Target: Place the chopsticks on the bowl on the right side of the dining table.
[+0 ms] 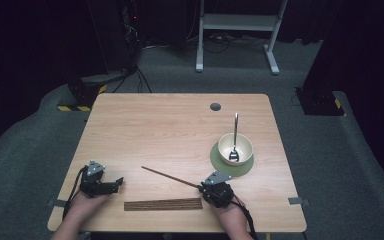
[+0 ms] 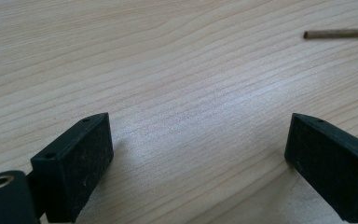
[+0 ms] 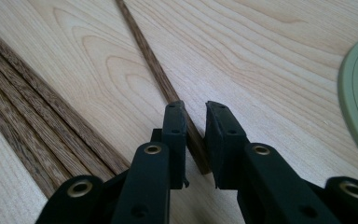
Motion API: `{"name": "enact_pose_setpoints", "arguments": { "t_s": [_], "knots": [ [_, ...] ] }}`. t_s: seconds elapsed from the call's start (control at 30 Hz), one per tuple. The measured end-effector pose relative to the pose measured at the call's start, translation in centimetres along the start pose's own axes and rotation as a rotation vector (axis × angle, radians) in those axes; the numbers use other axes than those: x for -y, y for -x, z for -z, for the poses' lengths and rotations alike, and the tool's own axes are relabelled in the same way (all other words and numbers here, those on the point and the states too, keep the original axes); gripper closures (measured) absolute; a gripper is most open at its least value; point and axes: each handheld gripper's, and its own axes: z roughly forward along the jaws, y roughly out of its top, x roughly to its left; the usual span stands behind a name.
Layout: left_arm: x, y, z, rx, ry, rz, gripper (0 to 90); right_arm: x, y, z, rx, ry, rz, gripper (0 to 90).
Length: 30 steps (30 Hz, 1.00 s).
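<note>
Lying on the pale wooden bench [image 1: 180, 130] are a round green mat [image 1: 220, 162] with a cream bowl [image 1: 235, 148] and metal spoon [image 1: 235, 137], and a row of dark wooden sticks [image 1: 163, 204]. One thin dark wooden stick [image 3: 168, 88] is pinched at its end by the right gripper [image 3: 195, 112], jaws nearly closed. Nothing is held by the left gripper [image 2: 196, 154], jaws wide apart.

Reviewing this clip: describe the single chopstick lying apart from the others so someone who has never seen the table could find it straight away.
Start at the wooden table, then go to its near edge, where a row of dark wooden sticks lies side by side. Just beyond them, the lone chopstick runs diagonally, its near end between the jaws of the right gripper. Unlike the row, it lies alone and slanted.
</note>
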Motion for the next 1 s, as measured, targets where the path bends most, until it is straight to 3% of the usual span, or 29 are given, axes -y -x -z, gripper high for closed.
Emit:
{"name": "enact_pose_setpoints", "arguments": {
  "t_s": [0.33,0.73,1.0],
  "knots": [
    [0.0,0.0,0.0,0.000,0.000,0.000,7.8,-0.4,-0.3,-0.5,-0.005,0.004,0.033,71.4],
    [0.1,0.1,0.1,-0.007,0.004,0.005,8.9,-0.8,-0.4,-0.8,-0.021,-0.002,0.055,83.7],
    [0.1,0.0,0.1,-0.010,0.004,0.004,9.7,-1.3,-0.2,-0.5,-0.016,0.009,0.073,84.1]
  ]
}}
